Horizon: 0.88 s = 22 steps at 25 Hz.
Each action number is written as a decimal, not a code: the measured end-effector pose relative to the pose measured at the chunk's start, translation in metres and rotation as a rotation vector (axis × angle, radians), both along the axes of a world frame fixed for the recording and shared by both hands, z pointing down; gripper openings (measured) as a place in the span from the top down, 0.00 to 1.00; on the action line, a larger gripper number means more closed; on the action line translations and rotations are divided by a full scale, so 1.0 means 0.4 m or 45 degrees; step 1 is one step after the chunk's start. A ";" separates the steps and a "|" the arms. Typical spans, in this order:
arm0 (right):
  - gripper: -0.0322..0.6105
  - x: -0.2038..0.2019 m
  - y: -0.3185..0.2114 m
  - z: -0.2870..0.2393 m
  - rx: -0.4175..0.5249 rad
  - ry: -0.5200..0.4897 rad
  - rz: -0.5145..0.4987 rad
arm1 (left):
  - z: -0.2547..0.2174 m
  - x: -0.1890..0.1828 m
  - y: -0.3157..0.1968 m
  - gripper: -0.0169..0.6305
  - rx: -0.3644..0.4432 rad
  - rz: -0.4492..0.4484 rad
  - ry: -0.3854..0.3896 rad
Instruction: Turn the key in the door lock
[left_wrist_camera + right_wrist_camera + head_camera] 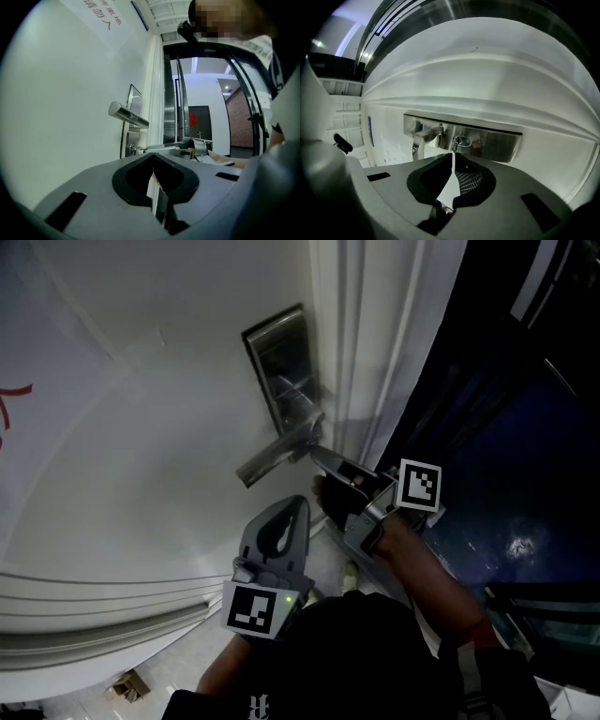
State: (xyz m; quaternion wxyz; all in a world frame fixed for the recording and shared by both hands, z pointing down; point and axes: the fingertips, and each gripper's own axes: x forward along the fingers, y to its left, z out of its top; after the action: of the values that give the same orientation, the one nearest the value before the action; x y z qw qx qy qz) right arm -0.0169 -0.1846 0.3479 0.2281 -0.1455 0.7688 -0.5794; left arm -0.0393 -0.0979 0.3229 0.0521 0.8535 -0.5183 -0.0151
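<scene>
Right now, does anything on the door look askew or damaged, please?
Nothing stands out: the lock plate sits flat on the door, the lever handle looks intact, and the key is in its keyhole.

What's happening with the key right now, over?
Right gripper shut on key in door lock. Left gripper shut, empty, back from door. Lever handle close by, not blocking. Over.

We see a white panelled door [141, 427] with a smooth, faintly sheeny painted face, and on it a rectangular silver lock plate [497, 143] of brushed metal, a silver lever handle [127, 115] in satin metal and a small shiny metal key [461, 140]. The grey left gripper [152, 157] and grey right gripper [453, 154] are smooth matt plastic. The right one's black jaw lining [469, 180] shows a fine mesh texture.
</scene>
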 end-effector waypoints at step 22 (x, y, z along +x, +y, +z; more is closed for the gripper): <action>0.93 0.043 0.084 -0.065 0.814 0.692 0.236 | -0.013 0.026 -0.018 0.96 0.007 0.007 0.002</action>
State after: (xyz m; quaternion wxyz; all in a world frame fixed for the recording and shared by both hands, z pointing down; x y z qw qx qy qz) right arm 0.0003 -0.1512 0.3220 0.1018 -0.2833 0.9255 -0.2296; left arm -0.0289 -0.1050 0.3177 0.0503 0.8550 -0.5159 -0.0172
